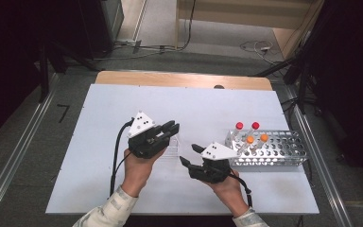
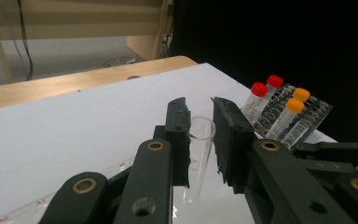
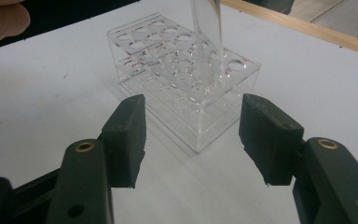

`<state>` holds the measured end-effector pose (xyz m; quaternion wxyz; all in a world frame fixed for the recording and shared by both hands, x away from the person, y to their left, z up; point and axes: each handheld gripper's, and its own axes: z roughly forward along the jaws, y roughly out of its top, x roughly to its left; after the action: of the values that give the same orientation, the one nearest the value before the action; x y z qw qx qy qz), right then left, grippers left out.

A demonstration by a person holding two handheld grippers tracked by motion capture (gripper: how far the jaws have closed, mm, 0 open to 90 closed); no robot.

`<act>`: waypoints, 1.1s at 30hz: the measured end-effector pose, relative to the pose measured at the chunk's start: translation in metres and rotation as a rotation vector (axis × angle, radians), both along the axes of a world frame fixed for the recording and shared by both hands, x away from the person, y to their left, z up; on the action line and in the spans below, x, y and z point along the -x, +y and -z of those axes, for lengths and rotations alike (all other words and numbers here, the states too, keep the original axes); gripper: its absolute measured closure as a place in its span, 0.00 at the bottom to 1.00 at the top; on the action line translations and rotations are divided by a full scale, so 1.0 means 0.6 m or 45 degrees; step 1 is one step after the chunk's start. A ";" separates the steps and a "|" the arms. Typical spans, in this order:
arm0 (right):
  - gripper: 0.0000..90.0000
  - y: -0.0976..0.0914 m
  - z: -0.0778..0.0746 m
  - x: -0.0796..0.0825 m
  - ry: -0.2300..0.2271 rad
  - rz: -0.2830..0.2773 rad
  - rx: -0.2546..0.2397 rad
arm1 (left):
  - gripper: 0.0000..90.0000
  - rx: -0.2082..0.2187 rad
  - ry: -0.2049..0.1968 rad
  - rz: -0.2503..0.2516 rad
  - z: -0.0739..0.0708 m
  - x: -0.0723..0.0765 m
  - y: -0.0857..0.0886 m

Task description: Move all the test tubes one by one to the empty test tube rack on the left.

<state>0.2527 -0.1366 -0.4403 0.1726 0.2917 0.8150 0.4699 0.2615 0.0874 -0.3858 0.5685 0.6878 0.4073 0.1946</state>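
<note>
Clear glass is what the left gripper (image 2: pixel 200 140) has its jaws clamped on: an uncapped test tube (image 2: pixel 196 158), held upright just below its open rim, its rounded bottom hanging below the pads. From the right gripper view the tube's lower end hangs above the clear acrylic rack (image 3: pixel 186 88), over the holes along the side farthest from the right gripper (image 3: pixel 191 140), whose jaws stand apart with nothing between them, low over the white tabletop (image 1: pixel 123 189) just short of the rack's nearest corner.

The step in hand looks like seating the tube in one of that rack's holes. To do it well, keep the tube plumb and centre its tip over one hole before lowering; a transparent rack makes the hole edges hard to read, so the red markings beside the holes are a useful guide. Lower slowly, straight down, and loosen the grip only once the tube is well into the hole. The rack is light and could slide; the free gripper is well placed to steady its near wall. Off to the right gripper's far side, the metal rack (image 1: pixel 283 149) with red-capped tubes (image 1: pixel 239 126) and orange-capped tubes (image 1: pixel 263 138) sits well apart and needs no attention.
</note>
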 end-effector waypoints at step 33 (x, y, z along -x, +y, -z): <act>0.29 -0.009 -0.002 -0.003 0.043 0.039 -0.010 | 0.86 -0.306 0.006 -0.076 0.054 -0.017 -0.029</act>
<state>0.2547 -0.1423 -0.4390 0.1648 0.3129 0.8114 0.4654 0.2718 0.0701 -0.4183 0.4748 0.7392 0.4026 0.2571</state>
